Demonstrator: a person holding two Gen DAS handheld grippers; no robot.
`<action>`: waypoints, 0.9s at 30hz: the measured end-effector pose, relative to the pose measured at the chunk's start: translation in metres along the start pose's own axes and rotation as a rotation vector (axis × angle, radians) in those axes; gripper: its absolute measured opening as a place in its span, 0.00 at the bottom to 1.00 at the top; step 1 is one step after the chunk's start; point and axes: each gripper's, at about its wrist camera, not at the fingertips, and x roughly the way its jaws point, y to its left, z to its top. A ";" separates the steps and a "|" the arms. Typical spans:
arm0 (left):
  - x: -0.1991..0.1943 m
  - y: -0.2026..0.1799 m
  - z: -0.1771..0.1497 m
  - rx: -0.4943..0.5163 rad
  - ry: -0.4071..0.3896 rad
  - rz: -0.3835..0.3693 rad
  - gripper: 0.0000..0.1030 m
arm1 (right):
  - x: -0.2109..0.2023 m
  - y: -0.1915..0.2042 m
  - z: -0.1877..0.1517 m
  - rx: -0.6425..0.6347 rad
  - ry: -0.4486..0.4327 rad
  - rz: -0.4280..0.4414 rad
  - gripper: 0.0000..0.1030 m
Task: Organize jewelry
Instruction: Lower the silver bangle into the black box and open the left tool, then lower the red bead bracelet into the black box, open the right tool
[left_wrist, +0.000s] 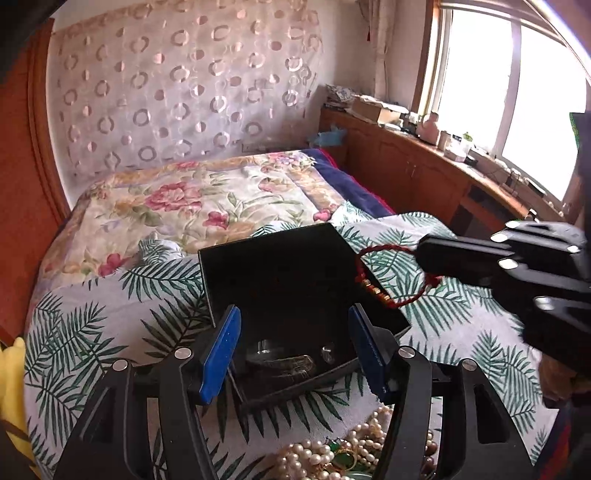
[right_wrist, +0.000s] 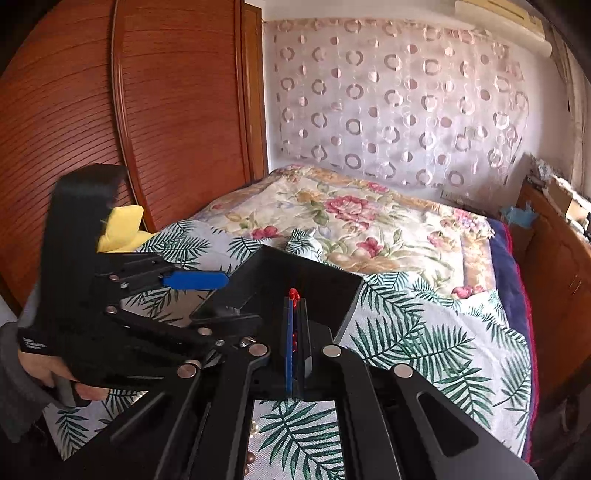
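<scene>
Red braided cord bracelet w/ small gold beads (left_wrist: 384, 275) is hanging pinched between the pressed-together fingers of the right gripper (left_wrist: 421, 253), dangling just over the right edge of the open black rectangular jewelry box (left_wrist: 295, 280). Left gripper (left_wrist: 295, 349) is hovering at the box's near edge, blue-padded fingers (left_wrist: 221, 354) spread wide, gripping nothing.

Step in hand, prob.: dropping the bracelet into the box. Next move needs the right gripper shifting further over the box interior, then releasing so the loop is falling inside, not draping over the rim.

Box is sitting on the palm-leaf print bedspread (left_wrist: 110, 314); a few pieces are already lying inside near its front. Tangled pile of pearl strands & green stones (left_wrist: 347, 454) is waiting at the bed's near edge. Left gripper is crowding the box front.
</scene>
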 end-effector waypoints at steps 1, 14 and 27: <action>-0.002 0.001 0.000 -0.002 -0.005 0.001 0.61 | 0.002 -0.001 -0.001 0.007 0.003 0.005 0.02; -0.046 0.021 -0.034 -0.060 -0.048 0.021 0.65 | 0.026 0.006 -0.005 0.015 0.048 0.049 0.02; -0.076 0.029 -0.088 -0.074 -0.028 0.055 0.65 | 0.018 0.010 -0.019 0.032 0.027 0.033 0.24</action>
